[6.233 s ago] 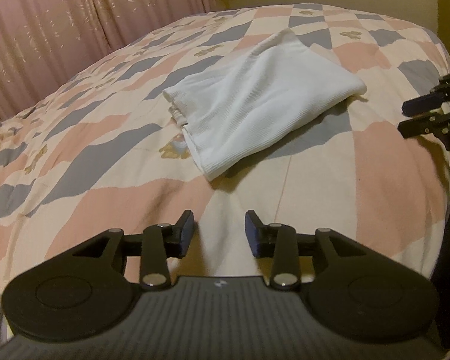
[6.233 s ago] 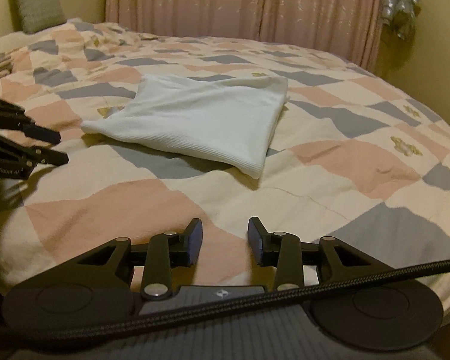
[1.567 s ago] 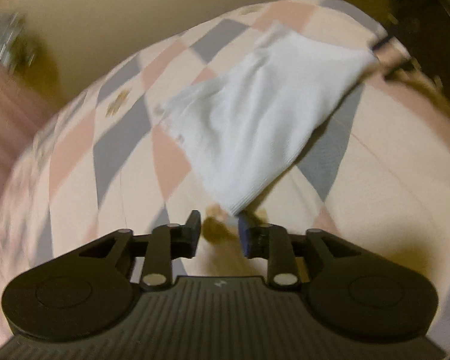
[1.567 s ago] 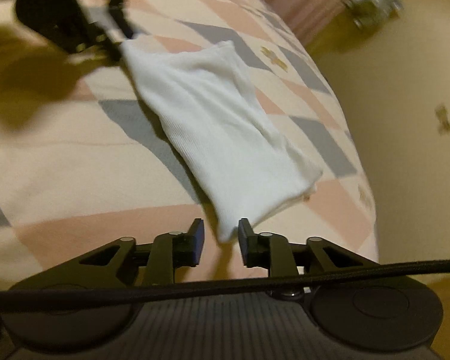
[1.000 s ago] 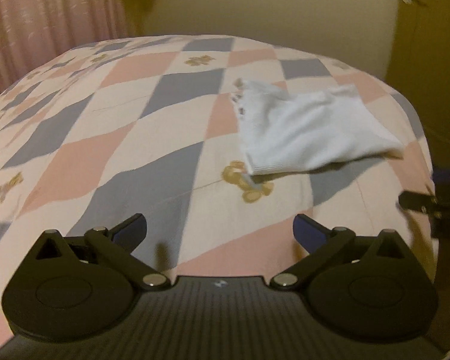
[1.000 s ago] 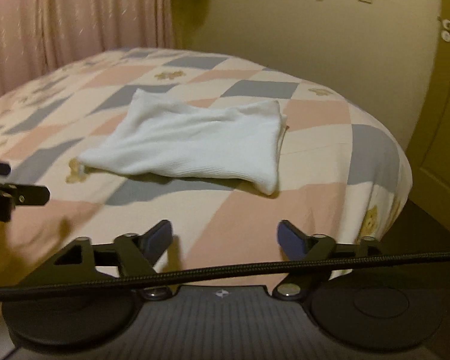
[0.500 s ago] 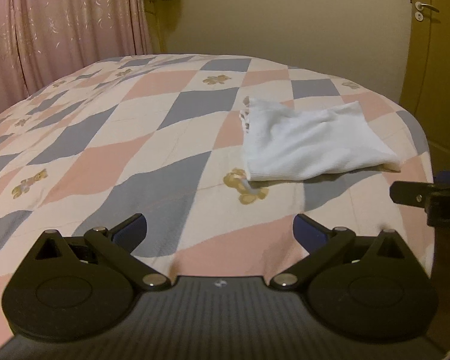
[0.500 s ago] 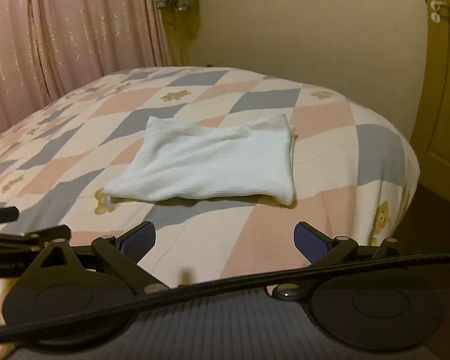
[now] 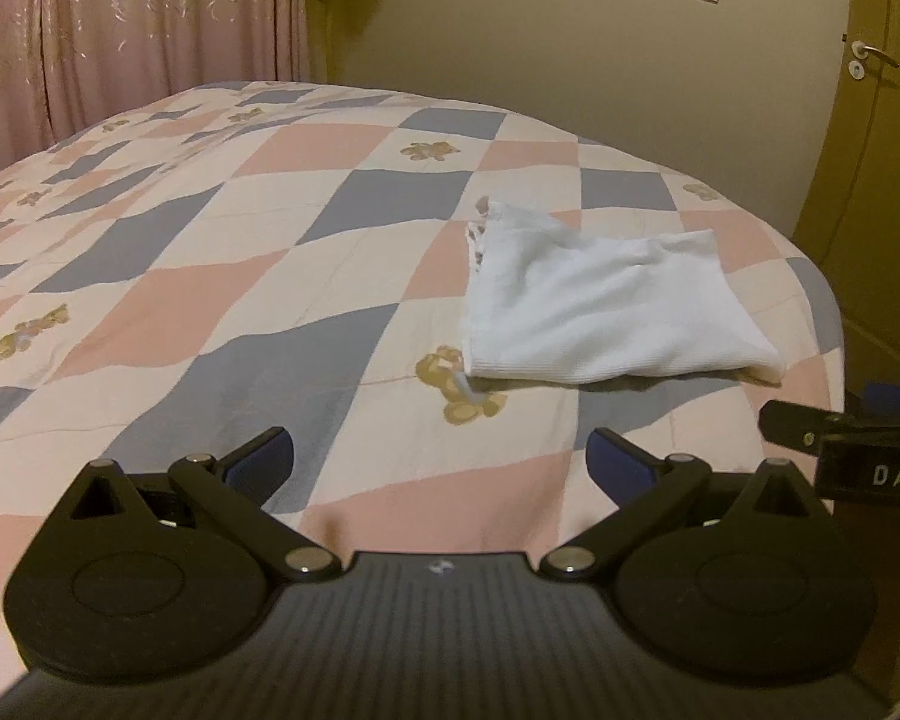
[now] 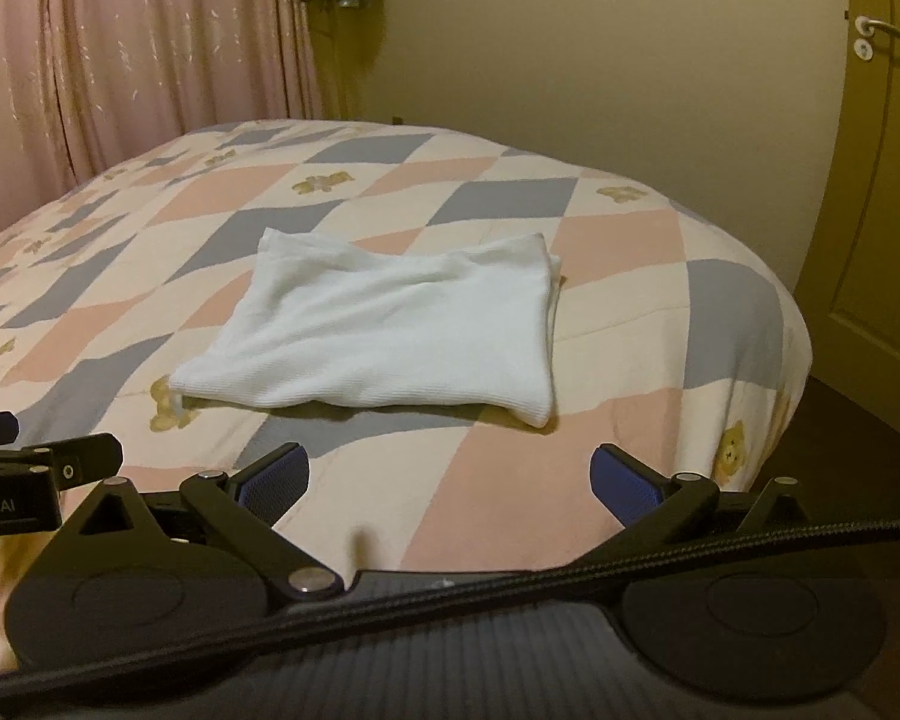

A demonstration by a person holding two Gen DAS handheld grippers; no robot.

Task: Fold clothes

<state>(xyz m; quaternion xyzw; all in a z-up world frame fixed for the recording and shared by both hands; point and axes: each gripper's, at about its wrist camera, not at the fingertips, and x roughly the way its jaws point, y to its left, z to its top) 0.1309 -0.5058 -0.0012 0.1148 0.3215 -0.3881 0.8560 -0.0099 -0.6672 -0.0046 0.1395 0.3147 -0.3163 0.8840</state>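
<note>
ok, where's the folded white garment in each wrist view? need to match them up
Left wrist: folded white garment lies right of centre on the quilt, near the bed's far right corner.
Right wrist: the garment lies centre frame, just ahead of the open right claw.
Shared landmark: the door handle at upper right in both views.

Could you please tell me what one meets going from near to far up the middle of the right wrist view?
Right hand-held gripper, open → quilt → folded white cloth → more quilt → wall.
</note>
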